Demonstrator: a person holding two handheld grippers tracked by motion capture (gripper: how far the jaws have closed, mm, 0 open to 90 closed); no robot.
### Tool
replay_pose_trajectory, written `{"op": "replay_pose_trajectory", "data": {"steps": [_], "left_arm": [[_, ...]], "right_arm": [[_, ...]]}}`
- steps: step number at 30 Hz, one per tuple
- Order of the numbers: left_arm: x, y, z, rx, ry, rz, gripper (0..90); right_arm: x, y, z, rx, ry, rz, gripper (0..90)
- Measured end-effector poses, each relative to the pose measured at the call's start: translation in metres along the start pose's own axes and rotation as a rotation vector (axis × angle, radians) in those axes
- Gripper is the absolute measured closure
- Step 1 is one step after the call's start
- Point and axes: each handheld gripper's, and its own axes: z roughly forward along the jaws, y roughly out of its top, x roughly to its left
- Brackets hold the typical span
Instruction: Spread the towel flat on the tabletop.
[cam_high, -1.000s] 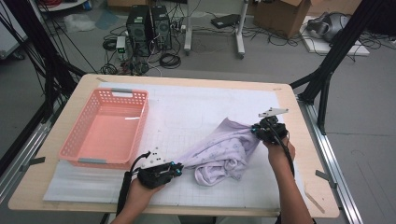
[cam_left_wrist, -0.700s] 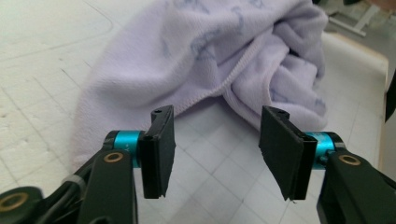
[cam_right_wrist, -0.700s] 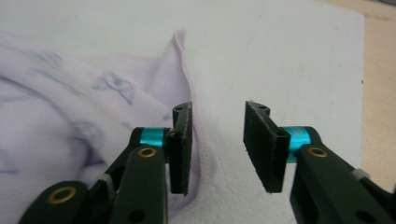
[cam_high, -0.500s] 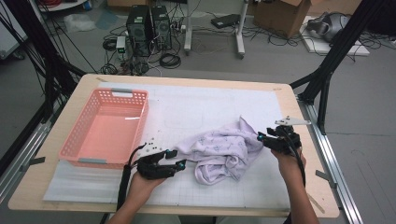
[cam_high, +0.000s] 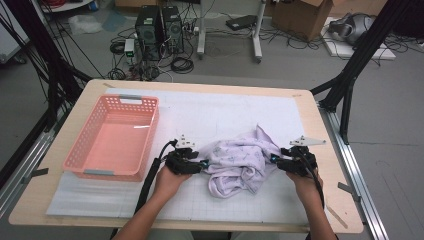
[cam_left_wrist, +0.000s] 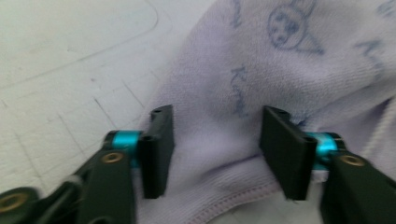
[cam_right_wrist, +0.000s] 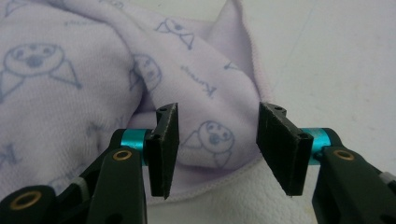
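Both grippers have moved down to the towel (cam_high: 240, 162), left gripper (cam_high: 202, 166) at 9 o'clock, right gripper (cam_high: 276, 161) at 3 o'clock, jaws wide open, so grasping seems next.

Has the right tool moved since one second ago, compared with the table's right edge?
Yes. The right tool has moved nearer to the person and closer to the table's right edge, and now sits open at the lilac towel's right side.
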Motion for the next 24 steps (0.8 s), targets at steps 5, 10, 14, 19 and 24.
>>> {"op": "replay_pose_trajectory", "data": {"steps": [5, 10, 14, 19, 24], "left_arm": [[0.011, 0.020, -0.019, -0.112, 0.046, -0.005, 86.6], [0.025, 0.042, -0.023, -0.130, 0.069, -0.016, 89.4], [0.022, 0.038, -0.011, -0.084, -0.035, -0.042, 61.6], [0.011, 0.034, 0.005, -0.014, -0.073, -0.028, 45.5], [0.003, 0.027, 0.022, 0.068, -0.090, 0.017, 49.5]], "right_arm": [[0.002, -0.005, 0.001, 0.002, 0.020, -0.015, 47.4], [0.003, -0.005, 0.001, -0.020, 0.032, -0.004, 46.7], [0.004, -0.006, -0.001, -0.035, 0.040, 0.001, 46.6], [0.003, -0.008, -0.003, -0.046, 0.045, 0.007, 46.4], [0.002, -0.010, -0.005, -0.058, 0.049, 0.010, 46.3]]}}
